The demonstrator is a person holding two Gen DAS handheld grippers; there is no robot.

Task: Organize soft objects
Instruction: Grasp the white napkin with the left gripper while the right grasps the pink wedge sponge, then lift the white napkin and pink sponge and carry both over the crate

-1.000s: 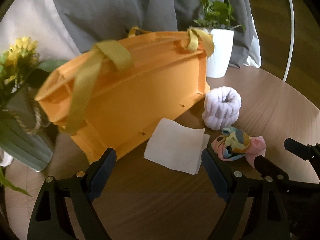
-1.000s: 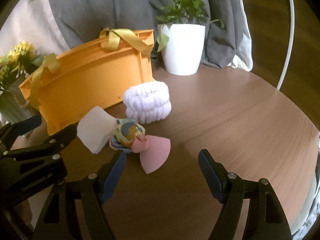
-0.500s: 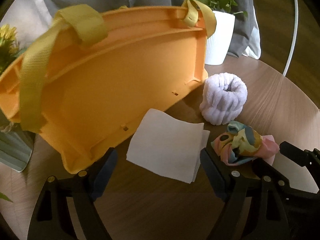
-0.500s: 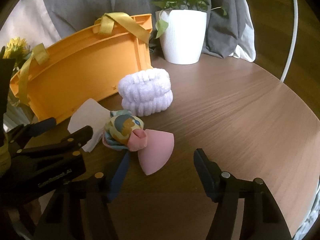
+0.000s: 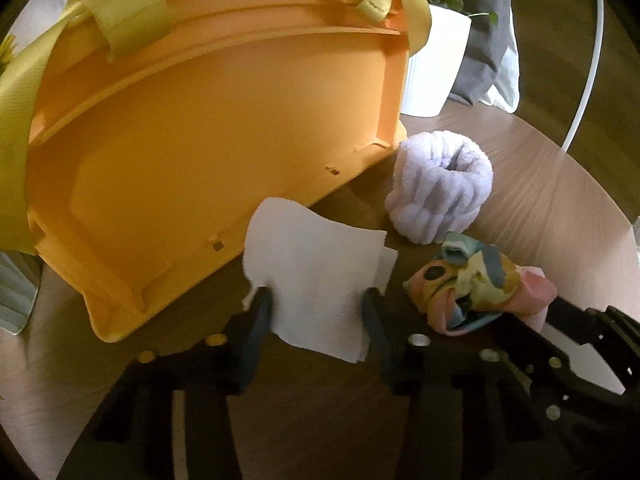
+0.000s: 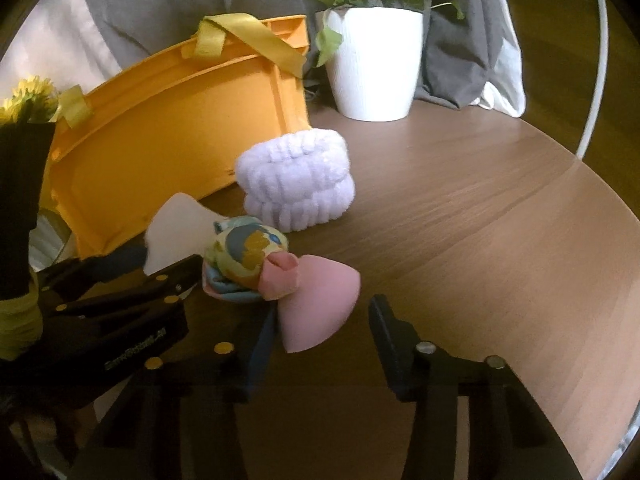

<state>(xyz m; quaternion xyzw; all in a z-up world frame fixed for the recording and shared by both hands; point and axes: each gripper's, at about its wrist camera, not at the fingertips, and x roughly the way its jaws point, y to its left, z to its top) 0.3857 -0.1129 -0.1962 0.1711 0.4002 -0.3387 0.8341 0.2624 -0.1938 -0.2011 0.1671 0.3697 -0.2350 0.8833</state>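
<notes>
— White, thin, folded flat: that cloth (image 5: 320,280) is what the left tongs (image 5: 316,312) are set around. One finger stands at each side edge, and it lies on the counter (image 6: 460,216) just in front of the orange bin (image 5: 208,168).

— Are they gripping it?

— Not that I can see. The fingers flank it and seem to touch its edges, but the sheet looks flat and unbunched, so I'd call them open around it, about to pinch.

— Why is the bin leaning like that?

— It's tipped on its side, yellow straps (image 5: 120,12) uppermost, with its hollow facing the soft things. My guess is that things could be swept or dropped straight in from the front.

— And the right tongs (image 6: 320,328)?

— Open, holding nothing. The pink flap of the patterned bundle (image 6: 256,264) lies just ahead of the fingers, near the left one. I'd judge that's the next thing to be picked up.

— The purple wrap (image 6: 296,180)?

— It stands behind the bundle, by the bin's corner, untouched. The white pot (image 6: 376,64) sits further back, clear of all this.

— Any risk?

— Thin cloth may slip from a side pinch.
</notes>
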